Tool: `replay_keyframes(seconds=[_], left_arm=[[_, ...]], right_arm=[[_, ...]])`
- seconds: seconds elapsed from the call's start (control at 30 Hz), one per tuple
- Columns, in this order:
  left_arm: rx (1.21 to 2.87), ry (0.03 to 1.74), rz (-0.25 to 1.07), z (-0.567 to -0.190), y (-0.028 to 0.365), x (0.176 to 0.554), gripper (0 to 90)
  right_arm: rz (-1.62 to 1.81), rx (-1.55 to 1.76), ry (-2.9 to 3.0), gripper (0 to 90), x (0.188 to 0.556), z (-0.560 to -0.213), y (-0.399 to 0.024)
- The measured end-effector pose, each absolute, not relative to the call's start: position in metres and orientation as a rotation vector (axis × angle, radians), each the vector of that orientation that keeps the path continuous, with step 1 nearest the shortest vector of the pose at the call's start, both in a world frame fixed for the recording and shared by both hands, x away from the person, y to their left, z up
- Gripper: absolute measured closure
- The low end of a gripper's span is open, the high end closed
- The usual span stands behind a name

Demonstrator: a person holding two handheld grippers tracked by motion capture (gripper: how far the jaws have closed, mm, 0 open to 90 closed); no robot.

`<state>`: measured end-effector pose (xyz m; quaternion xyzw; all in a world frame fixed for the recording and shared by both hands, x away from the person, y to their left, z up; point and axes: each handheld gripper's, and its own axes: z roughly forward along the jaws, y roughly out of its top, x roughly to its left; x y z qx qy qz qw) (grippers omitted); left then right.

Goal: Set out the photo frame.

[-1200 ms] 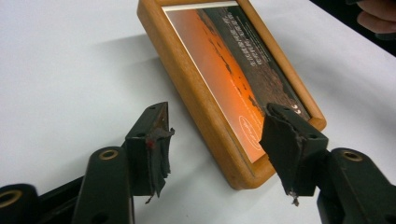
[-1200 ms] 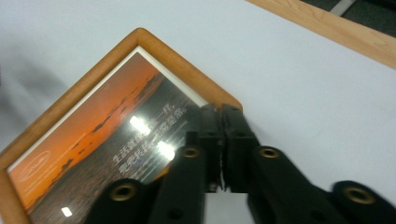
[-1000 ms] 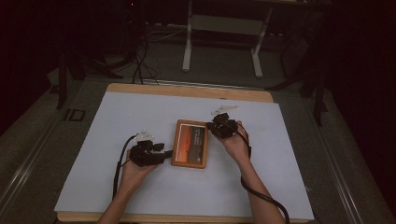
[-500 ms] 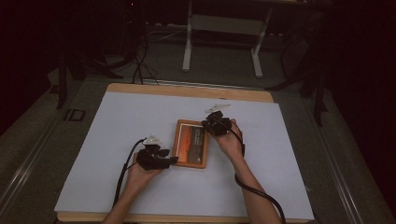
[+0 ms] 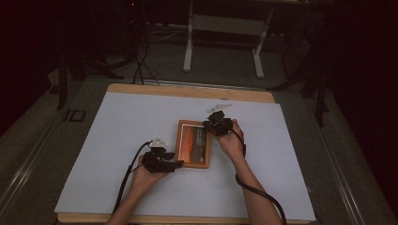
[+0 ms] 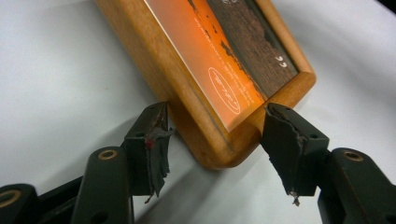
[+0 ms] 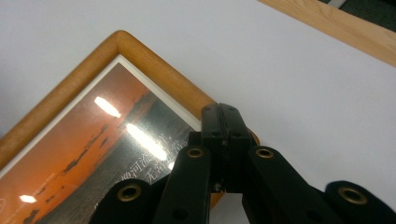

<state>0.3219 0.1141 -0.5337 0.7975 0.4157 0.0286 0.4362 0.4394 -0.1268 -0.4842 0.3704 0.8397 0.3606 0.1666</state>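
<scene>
A wooden picture frame (image 5: 193,143) with an orange sunset print lies flat on the white table cover (image 5: 141,122). My left gripper (image 5: 177,163) is at the frame's near left corner. In the left gripper view its jaws (image 6: 217,119) straddle that corner of the frame (image 6: 224,56) and have just been opening; the pads stand close beside the two edges without clamping. My right gripper (image 5: 212,125) is shut, with its closed tips (image 7: 223,112) over the far right corner of the frame (image 7: 93,135).
The table's wooden rim (image 5: 187,91) runs along the far side. Behind it stands a white desk leg frame (image 5: 190,42), with cables on the dark floor (image 5: 141,70). Black cables trail from both grippers over the white cover.
My left hand has moved right and toward the near edge, bringing its jaws around the frame's corner. The frame and the right gripper have stayed nearly in place.
</scene>
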Motion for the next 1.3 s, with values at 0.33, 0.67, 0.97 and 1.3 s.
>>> replay_keyframes(seconds=[0.33, 0.67, 0.97, 1.3], left_arm=[[1.937, 1.044, 0.026, -0.53, 0.11, 0.322, 39.3], [1.904, 1.03, 0.007, -0.523, 0.095, 0.326, 38.3], [1.875, 1.045, -0.027, -0.514, 0.084, 0.332, 39.3], [1.882, 1.091, -0.016, -0.509, 0.071, 0.335, 42.9]], right_arm=[[1.025, 1.098, 2.383, 90.0, 0.443, -0.49, -0.134], [1.009, 1.153, 2.383, 90.0, 0.447, -0.497, -0.142], [0.97, 1.174, 2.392, 90.0, 0.45, -0.507, -0.147], [0.974, 1.199, 2.389, 90.0, 0.45, -0.508, -0.149]])
